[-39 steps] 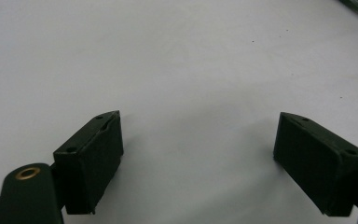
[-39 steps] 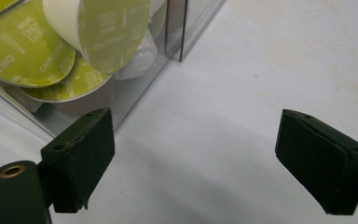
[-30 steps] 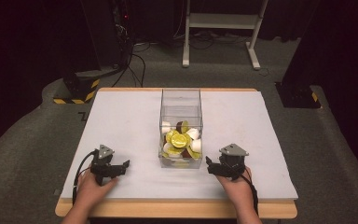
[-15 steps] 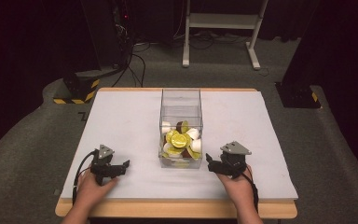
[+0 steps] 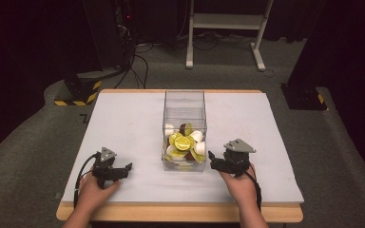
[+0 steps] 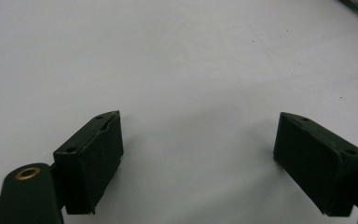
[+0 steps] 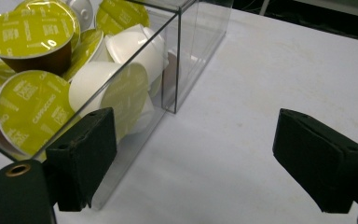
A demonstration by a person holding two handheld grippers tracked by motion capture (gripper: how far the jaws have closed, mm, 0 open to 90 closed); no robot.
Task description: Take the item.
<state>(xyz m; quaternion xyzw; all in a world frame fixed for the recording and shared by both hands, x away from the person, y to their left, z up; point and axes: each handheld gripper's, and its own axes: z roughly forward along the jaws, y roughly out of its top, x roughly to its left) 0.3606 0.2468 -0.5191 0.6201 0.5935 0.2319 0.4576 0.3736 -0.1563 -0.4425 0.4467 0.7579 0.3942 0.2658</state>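
The clear box (image 5: pixel 184 128) sits in the middle of the white table (image 5: pixel 123 123). It is full of little coffee cups (image 5: pixel 183 142) with green lids. The right claw (image 5: pixel 212 160) is just to the right of the box, near its front corner, and points at it. In the right gripper view, the box wall (image 7: pixel 135 98) is just past the left jaw, but the jaws do not touch it. This claw stands wide and holds nothing. Its jaws have just been closing a tiny bit, with nothing between them.

The left claw (image 5: pixel 126 167) rests on the table, well to the left of the box. In the left gripper view its jaws stand wide apart over bare table (image 6: pixel 177 70), and it holds nothing.

The box is tall with flat, see-through, shiny walls and sharp straight corners. The cups are round, some white and some brown, and lie jumbled at all angles. Their lids are smooth and yellow-green with small writing. The claw jaws are black blocks and look dull.

The table top is smooth, with a wooden edge (image 5: pixel 180 213) at the near side. There is lots of open table to the left, to the right and behind the box. Both hands (image 5: pixel 241 183) sit close to the near edge.
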